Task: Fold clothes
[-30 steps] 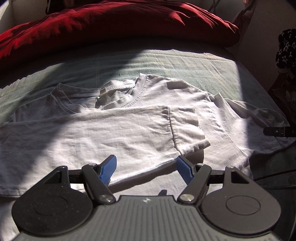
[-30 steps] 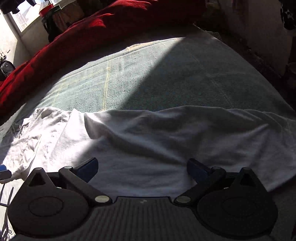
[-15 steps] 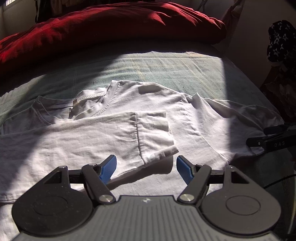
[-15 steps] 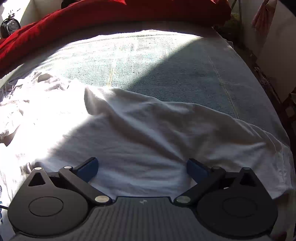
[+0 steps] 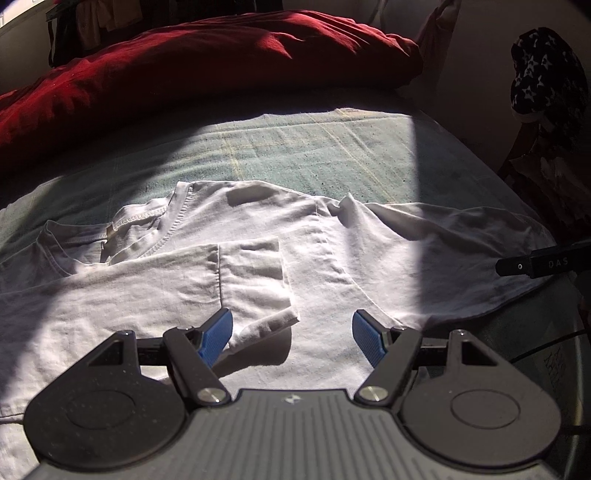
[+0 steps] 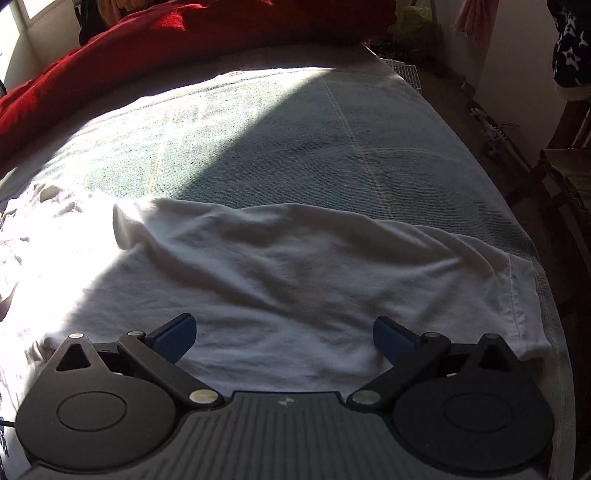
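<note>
One shirt: white T-shirt [image 5: 332, 258] flat on green bedspread [image 5: 314, 155], sleeve folded inward.
Left gripper [image 5: 291, 334]: above shirt, jaws apart, empty.
Right gripper [image 6: 284, 338]: above shirt, jaws wide, empty.

Pale letters "DAS" on the black bar [image 5: 546, 263] at the left wrist view's right edge

This is a bedroom in someone's home. A bed [image 6: 369, 129] fills most of the room, covered with a pale green woven bedspread [image 5: 314, 155], and a thick red duvet [image 5: 203, 62] is heaped along its far side at twelve o'clock. A white T-shirt [image 5: 332, 251] lies spread on the bedspread. Sunlight falls in a hard-edged patch across the bed, and a window [image 6: 33, 7] shows at eleven o'clock. At two o'clock a dark star-patterned garment [image 5: 543, 74] hangs beside a plain wall.
</note>
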Demonstrator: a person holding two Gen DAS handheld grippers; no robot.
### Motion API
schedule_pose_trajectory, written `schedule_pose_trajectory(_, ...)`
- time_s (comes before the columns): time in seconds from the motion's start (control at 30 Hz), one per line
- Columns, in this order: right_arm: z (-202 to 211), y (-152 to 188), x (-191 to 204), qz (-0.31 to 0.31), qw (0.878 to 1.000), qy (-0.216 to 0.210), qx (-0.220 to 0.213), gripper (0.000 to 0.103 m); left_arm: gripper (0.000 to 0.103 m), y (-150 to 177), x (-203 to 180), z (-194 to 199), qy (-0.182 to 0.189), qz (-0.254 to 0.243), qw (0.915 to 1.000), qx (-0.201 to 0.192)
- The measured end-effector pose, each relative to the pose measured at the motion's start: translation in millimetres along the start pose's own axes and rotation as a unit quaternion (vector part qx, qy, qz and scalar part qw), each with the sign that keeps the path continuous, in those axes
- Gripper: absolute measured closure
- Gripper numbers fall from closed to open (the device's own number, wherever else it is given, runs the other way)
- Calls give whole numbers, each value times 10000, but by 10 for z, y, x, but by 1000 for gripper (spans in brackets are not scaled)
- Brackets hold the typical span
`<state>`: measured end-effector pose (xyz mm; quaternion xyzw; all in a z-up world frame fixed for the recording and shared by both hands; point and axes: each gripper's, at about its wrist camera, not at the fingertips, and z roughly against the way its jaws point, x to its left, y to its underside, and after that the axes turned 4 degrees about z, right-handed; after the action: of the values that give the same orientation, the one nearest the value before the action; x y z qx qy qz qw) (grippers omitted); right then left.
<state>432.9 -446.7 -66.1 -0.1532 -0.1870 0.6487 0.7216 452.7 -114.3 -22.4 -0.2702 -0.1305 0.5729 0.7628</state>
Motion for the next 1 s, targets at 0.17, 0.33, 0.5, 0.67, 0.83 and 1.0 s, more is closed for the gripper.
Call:
schedule_pose_trajectory(0.17,43,103,-215,-161,9999,-42,-17,0,31,5,-93,-23,54,-102,9999,38)
schedule_pose_trajectory(0.33,180,116,-449,-673,9968,-335,-260,0,31,-56,-157,-32,111,-114,9999,-27)
schedule_pose_trajectory(0.5,155,0,-726,-1382,9840,-948,-605,0,31,-72,-249,-77,180,-174,9997,-22)
schedule_pose_trajectory(0.67,98,111,-913,-1960,9706,-1253,-617,0,31,-70,-256,-99,201,-138,9997,19)
schedule_pose_trajectory(0.83,249,345,-1093,-2420,9565,-1440,-765,0,31,-73,-257,-121,234,-80,9997,58)
schedule_pose_trajectory(1.0,255,677,-1369,-3409,9167,-1898,-860,0,31,-89,-307,-150,328,-89,9994,69)
